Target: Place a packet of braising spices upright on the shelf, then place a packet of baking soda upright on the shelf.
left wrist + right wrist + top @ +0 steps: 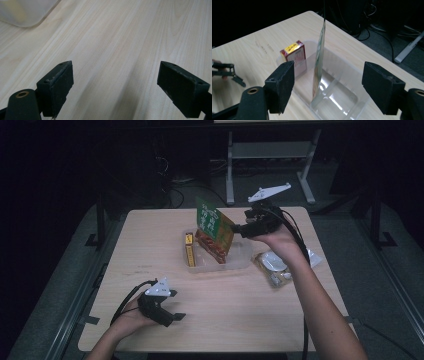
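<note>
Two grippers spread apart, right gripper (238, 229) pinching nothing beside green pouch (215, 229) upright in clear tub (242, 257) mid-table toward the far edge, left gripper (176, 316) spread near front-left corner.

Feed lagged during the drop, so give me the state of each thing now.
Clear plastic tub: upright, open-topped.
Green-and-red flat packet: standing on edge in the tub.
Yellow-and-red small box: upright inside the tub.
Right gripper: open, empty.
Left gripper: open, empty.
Clear wrapped packet: lying on the table.
</note>
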`<state>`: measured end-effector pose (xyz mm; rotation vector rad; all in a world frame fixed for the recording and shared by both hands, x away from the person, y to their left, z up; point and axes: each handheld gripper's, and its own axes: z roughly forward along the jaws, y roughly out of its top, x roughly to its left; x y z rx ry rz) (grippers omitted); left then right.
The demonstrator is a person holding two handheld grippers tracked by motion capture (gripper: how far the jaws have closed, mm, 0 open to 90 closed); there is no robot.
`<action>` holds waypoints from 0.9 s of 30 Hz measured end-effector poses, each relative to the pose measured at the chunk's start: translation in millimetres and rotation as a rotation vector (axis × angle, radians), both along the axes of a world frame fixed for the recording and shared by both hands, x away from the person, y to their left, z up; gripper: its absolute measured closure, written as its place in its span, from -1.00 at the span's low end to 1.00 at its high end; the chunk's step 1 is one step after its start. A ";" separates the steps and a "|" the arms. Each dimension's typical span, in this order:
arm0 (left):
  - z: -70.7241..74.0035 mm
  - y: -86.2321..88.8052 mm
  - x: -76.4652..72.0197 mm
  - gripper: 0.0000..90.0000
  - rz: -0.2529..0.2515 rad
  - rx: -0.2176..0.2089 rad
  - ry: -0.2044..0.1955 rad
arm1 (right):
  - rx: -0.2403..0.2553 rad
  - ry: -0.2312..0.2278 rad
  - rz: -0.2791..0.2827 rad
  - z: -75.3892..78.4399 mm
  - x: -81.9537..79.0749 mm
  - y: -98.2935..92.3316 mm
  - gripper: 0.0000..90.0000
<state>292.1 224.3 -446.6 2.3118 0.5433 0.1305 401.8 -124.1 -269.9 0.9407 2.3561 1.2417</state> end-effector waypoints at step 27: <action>1.0 1.0 -1.8 -0.70 0.017 0.025 -0.027 | -0.016 0.072 -0.086 -102.5 -37.0 -76.3 -0.17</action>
